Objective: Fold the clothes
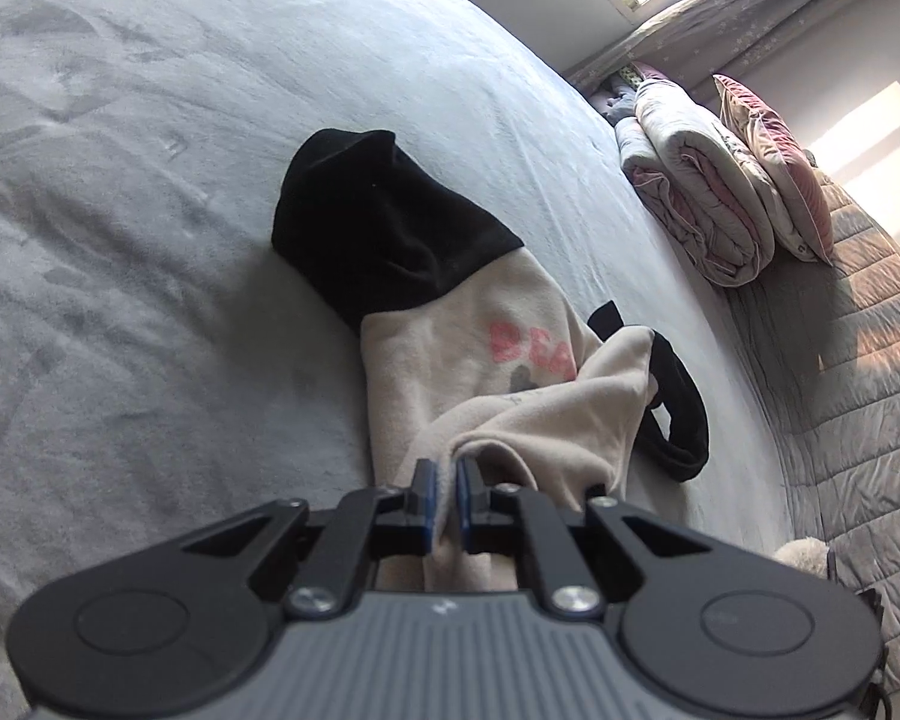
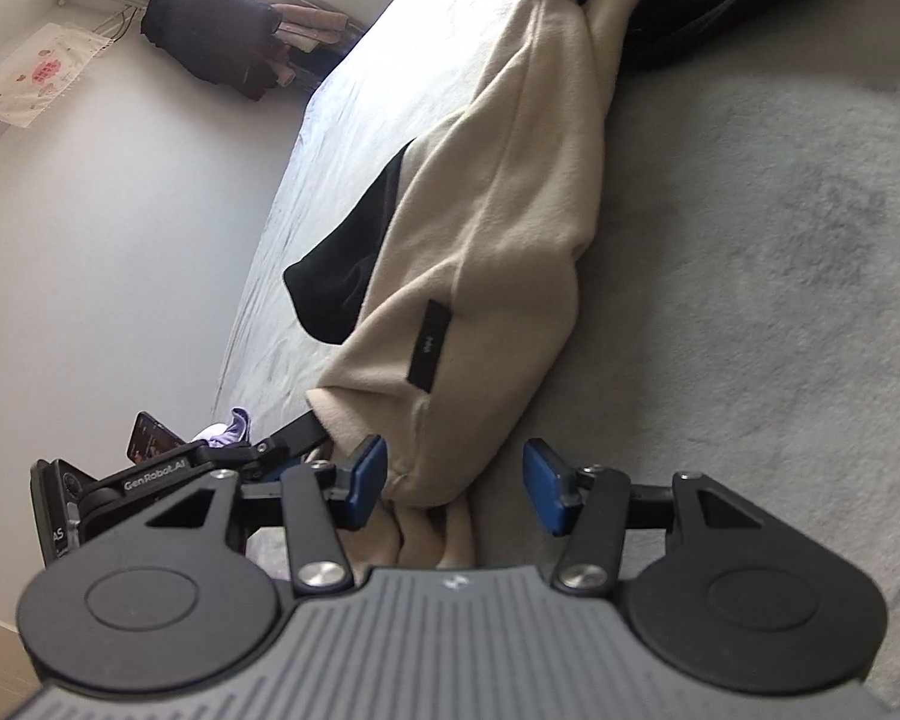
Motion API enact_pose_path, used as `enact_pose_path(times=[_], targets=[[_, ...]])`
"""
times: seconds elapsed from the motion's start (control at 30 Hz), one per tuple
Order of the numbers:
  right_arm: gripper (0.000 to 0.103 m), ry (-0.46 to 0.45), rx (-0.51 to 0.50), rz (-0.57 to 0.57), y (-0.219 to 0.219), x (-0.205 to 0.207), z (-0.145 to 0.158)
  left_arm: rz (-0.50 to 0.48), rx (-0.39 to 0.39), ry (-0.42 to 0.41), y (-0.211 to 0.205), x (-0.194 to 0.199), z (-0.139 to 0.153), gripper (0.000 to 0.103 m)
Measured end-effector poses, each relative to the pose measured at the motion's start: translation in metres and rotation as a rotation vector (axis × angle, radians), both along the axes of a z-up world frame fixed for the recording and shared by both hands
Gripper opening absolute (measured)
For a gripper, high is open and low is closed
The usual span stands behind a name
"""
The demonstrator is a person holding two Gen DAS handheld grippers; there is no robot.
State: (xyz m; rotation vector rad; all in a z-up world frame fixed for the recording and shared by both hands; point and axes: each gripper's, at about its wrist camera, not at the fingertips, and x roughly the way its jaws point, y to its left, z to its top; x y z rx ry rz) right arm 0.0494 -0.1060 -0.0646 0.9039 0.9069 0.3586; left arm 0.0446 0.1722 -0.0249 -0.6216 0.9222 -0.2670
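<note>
A cream sweatshirt [image 1: 462, 360] with black sleeves and pink lettering lies bunched on the grey bed [image 1: 150, 240]. My left gripper [image 1: 444, 474] is shut on a fold of its cream hem, with cloth pinched between the blue pads. In the right wrist view the same sweatshirt [image 2: 498, 222] stretches away as a long roll, a black tag on its side. My right gripper [image 2: 455, 483] stands open around the near cream edge, its pads apart and not pressing the cloth. The left gripper's body [image 2: 210, 468] shows at the left, holding that same end.
Folded quilts [image 1: 690, 192] and a pink pillow [image 1: 774, 168] sit at the bed's head by the quilted headboard [image 1: 870, 360]. A white wall [image 2: 120, 210] runs along the bed's far side. Dark clothes [image 2: 210, 30] hang near the window. A phone [image 2: 150, 438] is mounted on the left gripper.
</note>
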Motion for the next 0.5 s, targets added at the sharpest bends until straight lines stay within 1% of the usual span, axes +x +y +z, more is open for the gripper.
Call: enact_pose_path(times=[0.17, 0.23, 0.3, 0.33, 0.37, 0.43, 0.5], targets=[[0.055, -0.014, 0.009, 0.03, 0.012, 0.004, 0.004, -0.011, 0.001, 0.0, -0.005, -0.001, 0.0, 0.008], [0.054, 0.005, -0.002, 0.023, 0.016, 0.009, 0.0, -0.015, 0.003, -0.002, -0.006, -0.003, 0.001, 0.008], [0.039, 0.012, -0.002, 0.03, 0.019, 0.01, -0.003, -0.03, 0.012, -0.006, -0.009, -0.004, 0.002, 0.008], [0.024, 0.01, 0.0, 0.036, 0.02, 0.01, -0.004, -0.041, 0.018, -0.008, -0.011, -0.005, 0.003, 0.008], [0.016, 0.006, -0.007, 0.038, 0.018, 0.009, -0.002, -0.052, 0.027, -0.01, -0.013, -0.006, 0.004, 0.008], [0.012, -0.002, -0.022, 0.042, 0.016, 0.007, 0.002, -0.071, 0.046, -0.018, -0.017, -0.008, 0.006, 0.009], [0.012, -0.011, -0.038, 0.033, 0.007, 0.002, 0.008, -0.089, 0.053, -0.027, -0.02, -0.01, 0.009, 0.015]])
